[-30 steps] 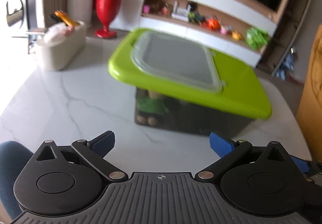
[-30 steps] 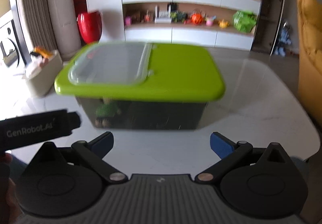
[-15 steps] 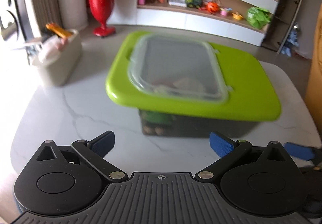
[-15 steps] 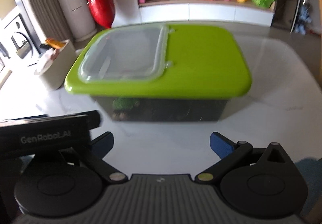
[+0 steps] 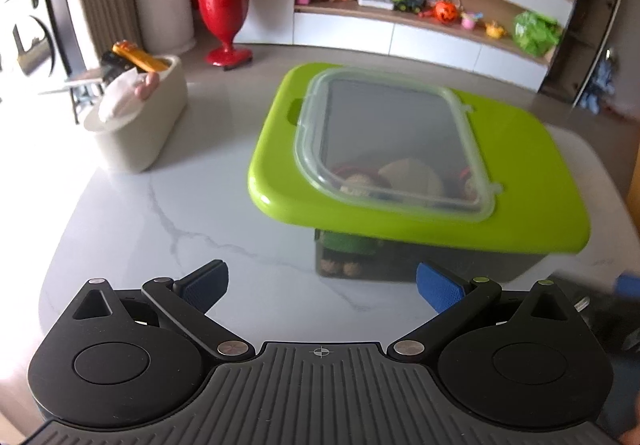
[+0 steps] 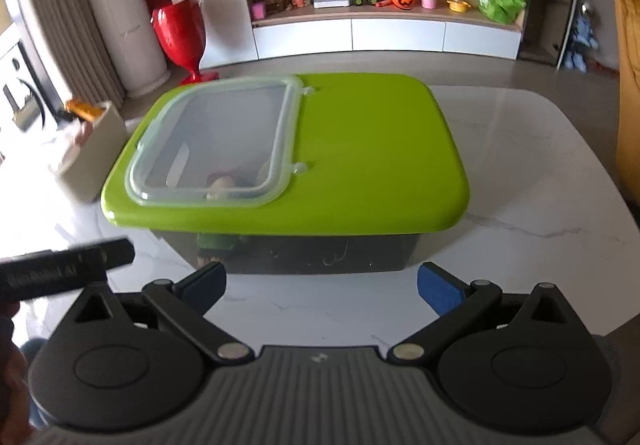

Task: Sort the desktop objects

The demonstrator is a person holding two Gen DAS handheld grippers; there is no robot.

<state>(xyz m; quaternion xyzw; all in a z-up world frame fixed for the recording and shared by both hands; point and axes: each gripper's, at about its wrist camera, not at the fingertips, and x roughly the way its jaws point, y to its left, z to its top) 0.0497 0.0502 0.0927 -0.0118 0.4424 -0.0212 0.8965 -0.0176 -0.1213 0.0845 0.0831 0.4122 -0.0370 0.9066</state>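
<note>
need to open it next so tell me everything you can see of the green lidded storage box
The storage box has a dark, see-through plastic body under a glossy lime-green lid with rounded corners that overhangs the body all round. Set into one half of the lid is a clear hinged flap, lying shut and flat. Through the flap and the wall show soft toys, one in green. The box sits level on the white marble table, apart from the beige tub; neither gripper touches it.

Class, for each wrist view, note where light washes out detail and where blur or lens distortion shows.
Left wrist view: glare bleaches the marble table left of the cream tub; shelves bow from fisheye. Right wrist view: the left edge is overexposed, the other gripper's black body is blurred, and the green-lidded bin looks sharp.
</note>
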